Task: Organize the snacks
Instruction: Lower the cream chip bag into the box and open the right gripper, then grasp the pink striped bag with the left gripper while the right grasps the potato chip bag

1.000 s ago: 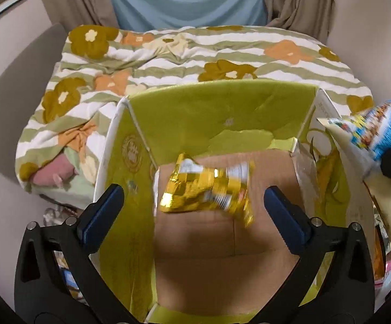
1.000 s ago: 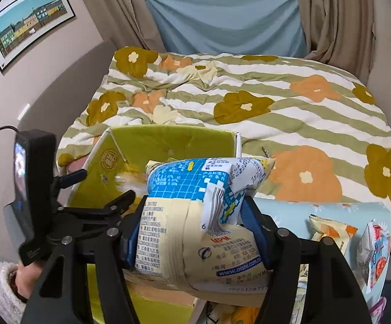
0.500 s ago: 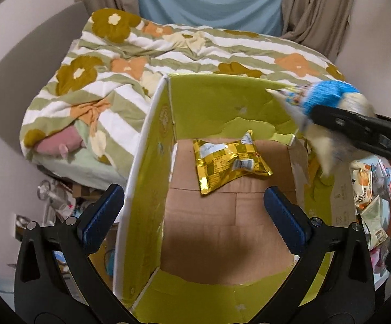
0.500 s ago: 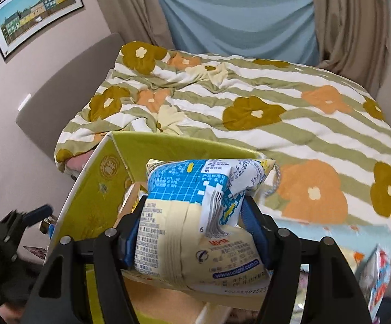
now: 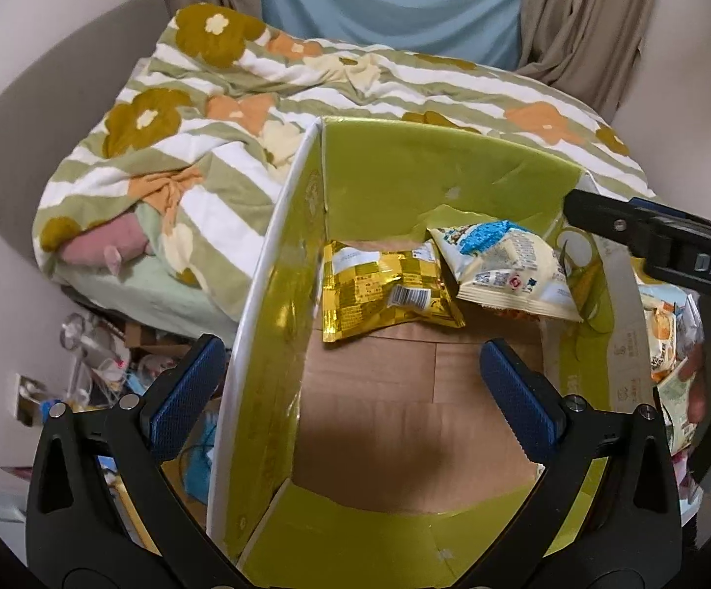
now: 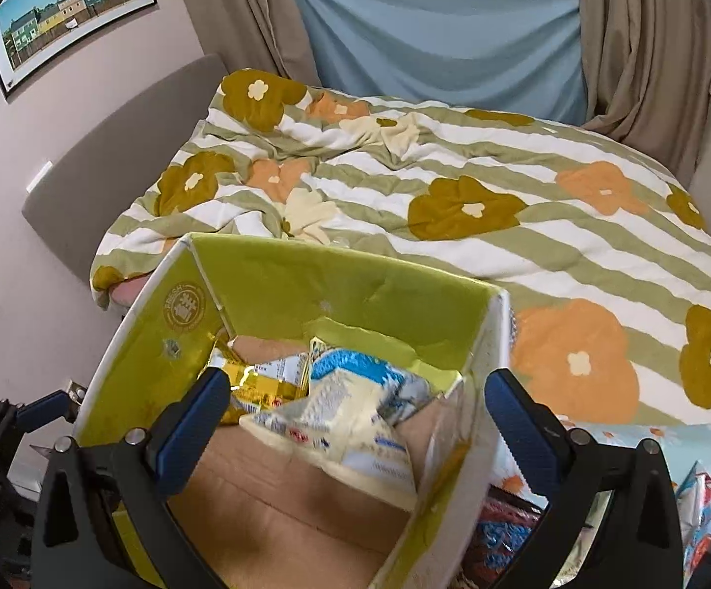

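We hold both grippers tilted steeply down over the open green cardboard box. Our left gripper has its blue pads spread wide with nothing between them, straddling the box's left wall. Our right gripper is opening, its jaws wide apart and touching nothing, above the box's right side. The box stands before a bed with a green-striped flowered quilt, beige curtains and a blue cloth behind. On the brown box floor, against the far wall, lie a gold snack bag and, overlapping its right edge, a cream-and-blue snack bag.
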The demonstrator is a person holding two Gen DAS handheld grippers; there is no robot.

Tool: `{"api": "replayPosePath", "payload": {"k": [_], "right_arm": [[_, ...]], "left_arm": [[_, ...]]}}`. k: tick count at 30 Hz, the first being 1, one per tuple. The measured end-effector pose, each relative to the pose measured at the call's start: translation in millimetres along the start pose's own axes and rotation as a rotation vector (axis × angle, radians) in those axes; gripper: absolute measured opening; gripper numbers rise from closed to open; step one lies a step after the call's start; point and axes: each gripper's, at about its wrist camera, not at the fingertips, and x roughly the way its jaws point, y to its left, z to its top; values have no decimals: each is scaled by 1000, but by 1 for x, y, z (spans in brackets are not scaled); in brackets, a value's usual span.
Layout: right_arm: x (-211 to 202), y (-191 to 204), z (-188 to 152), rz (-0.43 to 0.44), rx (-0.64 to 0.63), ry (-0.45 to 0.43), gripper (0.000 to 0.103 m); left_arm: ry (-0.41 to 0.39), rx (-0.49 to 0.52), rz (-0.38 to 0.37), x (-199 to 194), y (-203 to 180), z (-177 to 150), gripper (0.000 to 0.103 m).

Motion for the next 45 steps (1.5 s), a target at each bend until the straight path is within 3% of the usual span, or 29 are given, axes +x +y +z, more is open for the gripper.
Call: {"api": "replayPosePath", "payload": {"k": [7,12,21,25,36,45], "right_arm": [[-62,-3,3,36,15,-51,103],[-124,-14,-6,41,39,-119,103],[-223,-72,-68,-96,132,-189,103],[-252,-102,-107,-134,170,-213,103],[-274,-176,-195,-107,246,-171,103],[-243,-203,-254,-62,266,-62,103]], "left_arm": [[-75,51,-32,-45,-18,14,103],[-137,124,-112,-80,-47,19,103],[-128,219,-251,-109,-115,-17,103],[-114,234,-266,-115,-142,-45,103],[-30,229,-244,-106,-217,-123,103],[62,225,-227,-64,-251,-186,103]]}}
